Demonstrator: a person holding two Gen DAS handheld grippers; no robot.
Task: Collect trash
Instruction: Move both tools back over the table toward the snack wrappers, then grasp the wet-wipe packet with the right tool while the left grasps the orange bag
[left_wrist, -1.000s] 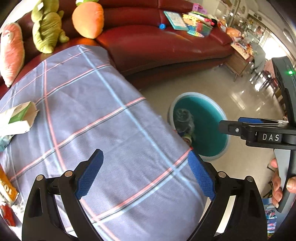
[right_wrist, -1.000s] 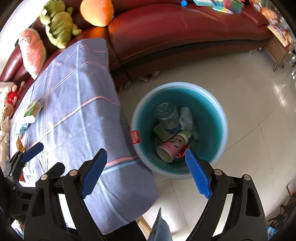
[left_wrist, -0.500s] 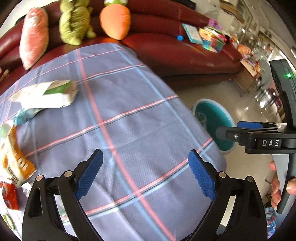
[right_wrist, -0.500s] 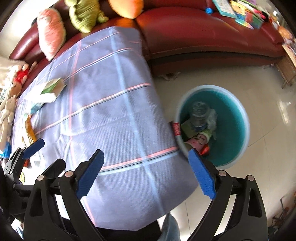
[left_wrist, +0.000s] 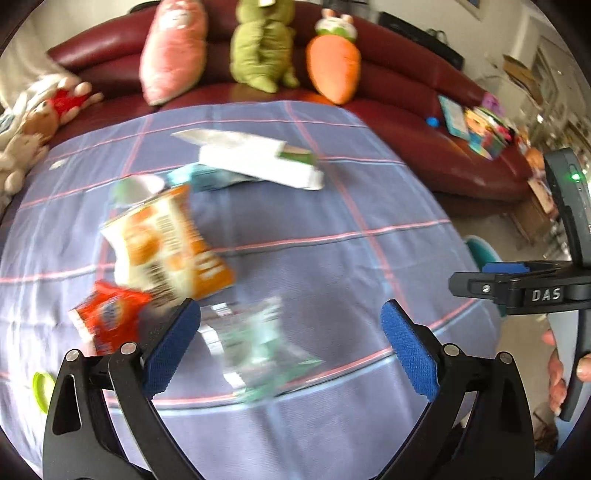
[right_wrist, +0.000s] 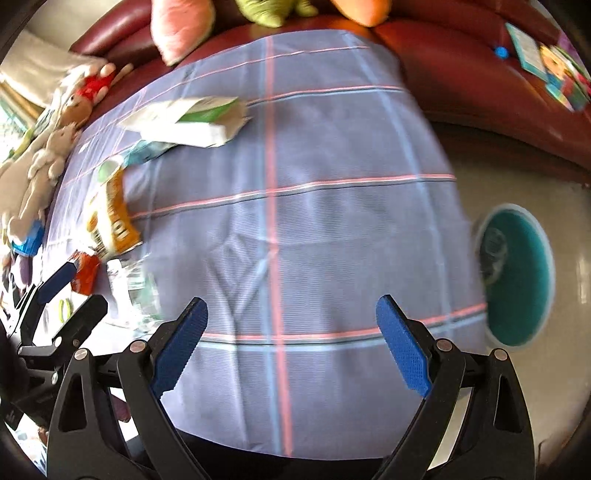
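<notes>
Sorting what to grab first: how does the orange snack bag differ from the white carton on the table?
The orange snack bag is a soft, crinkled pouch; the white carton is a stiff, long box with a green end. The bag lies closer to the left gripper, the carton farther back toward the sofa. Both lie flat on the checked cloth.

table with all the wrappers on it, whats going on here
A person holds a claw in each hand and is clearing trash off a table covered by a checked cloth. Both claws are open and empty. The left claw hangs over a clear plastic wrapper, with an orange snack bag, a red packet and a white carton beyond it. The right claw is over bare cloth. A teal bin on the floor beside the table already holds some trash.
</notes>
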